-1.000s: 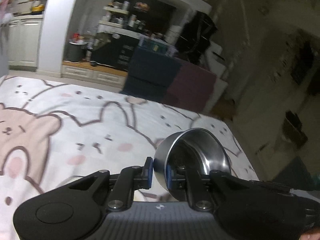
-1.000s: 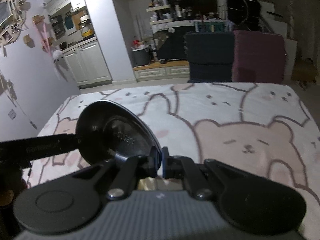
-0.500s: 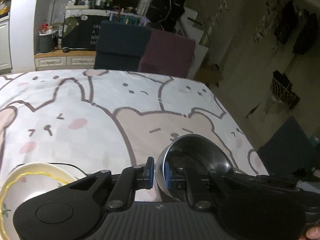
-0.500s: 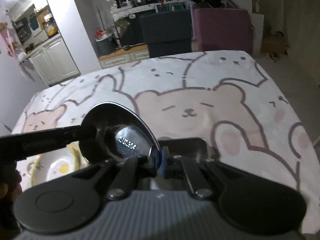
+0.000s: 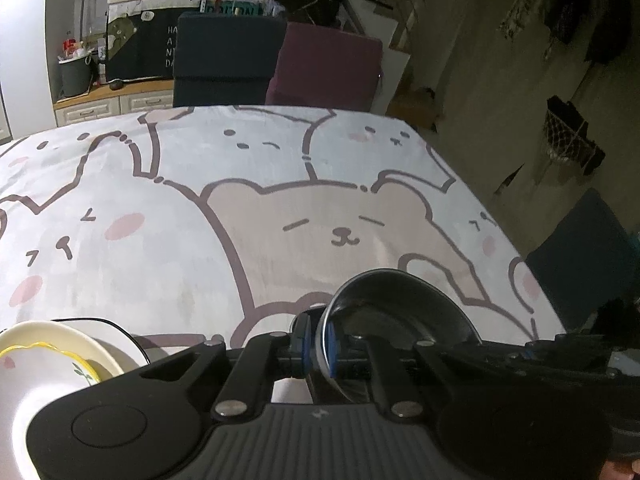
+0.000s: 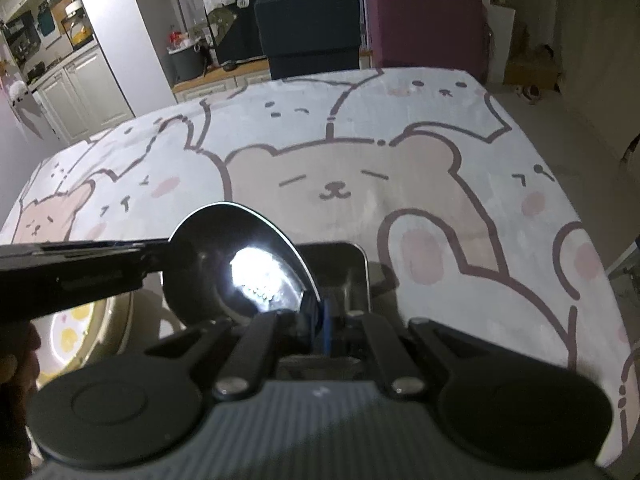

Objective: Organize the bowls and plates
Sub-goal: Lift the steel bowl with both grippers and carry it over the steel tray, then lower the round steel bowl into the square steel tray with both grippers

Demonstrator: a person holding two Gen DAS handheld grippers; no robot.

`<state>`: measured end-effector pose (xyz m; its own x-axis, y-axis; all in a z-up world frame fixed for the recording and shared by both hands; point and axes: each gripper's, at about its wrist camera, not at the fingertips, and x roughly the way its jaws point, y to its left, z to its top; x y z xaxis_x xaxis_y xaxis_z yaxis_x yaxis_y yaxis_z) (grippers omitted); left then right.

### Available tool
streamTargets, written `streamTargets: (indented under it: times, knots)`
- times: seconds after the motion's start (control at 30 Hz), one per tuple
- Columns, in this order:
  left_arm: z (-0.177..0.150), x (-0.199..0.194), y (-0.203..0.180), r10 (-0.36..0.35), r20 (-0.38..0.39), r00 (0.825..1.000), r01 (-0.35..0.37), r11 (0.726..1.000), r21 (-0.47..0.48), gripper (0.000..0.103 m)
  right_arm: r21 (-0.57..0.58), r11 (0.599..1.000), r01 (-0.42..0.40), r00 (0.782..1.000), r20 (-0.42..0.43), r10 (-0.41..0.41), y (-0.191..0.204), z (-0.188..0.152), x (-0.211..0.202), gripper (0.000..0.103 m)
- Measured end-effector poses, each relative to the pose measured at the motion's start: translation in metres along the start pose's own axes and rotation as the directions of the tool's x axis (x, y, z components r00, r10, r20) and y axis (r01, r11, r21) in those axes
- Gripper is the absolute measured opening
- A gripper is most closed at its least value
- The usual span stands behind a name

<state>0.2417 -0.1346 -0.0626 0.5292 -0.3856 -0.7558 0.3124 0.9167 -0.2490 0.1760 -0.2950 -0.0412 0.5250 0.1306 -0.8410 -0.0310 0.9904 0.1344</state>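
A steel bowl [image 5: 400, 308] hangs tilted over the bear-print cloth, held at opposite rims. My left gripper [image 5: 316, 346] is shut on its left rim, blue pads on either side of the thin wall. My right gripper [image 6: 320, 320] is shut on the other rim; in that view the bowl [image 6: 236, 268] shines with a bright reflection. The left gripper's black body [image 6: 80, 276] reaches in from the left there. A white bowl with a wavy yellow rim [image 5: 44, 364] sits low at the left. A plate with yellow and pink spots [image 6: 76, 332] lies under the left gripper's body.
A dark rectangular tray [image 6: 352, 268] lies on the cloth just below the steel bowl. The bear-print cloth [image 5: 280, 208] stretches away beyond it. Navy [image 5: 228, 60] and maroon [image 5: 328, 68] blocks stand past the far edge. The floor drops off to the right.
Both grippers have come down and tipped toward the table with the steel bowl still between them. The white bowl, the spotted plate and the dark tray have come into view.
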Motion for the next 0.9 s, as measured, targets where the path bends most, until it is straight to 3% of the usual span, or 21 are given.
streamTargets:
  times: [0.9]
  knots:
    - [0.0, 0.032, -0.004, -0.024, -0.093, 0.995, 0.029, 0.998, 0.051, 0.01, -0.056, 0.997, 0.049, 0.988, -0.146, -0.056, -0.001, 0.001, 0.038, 0.007]
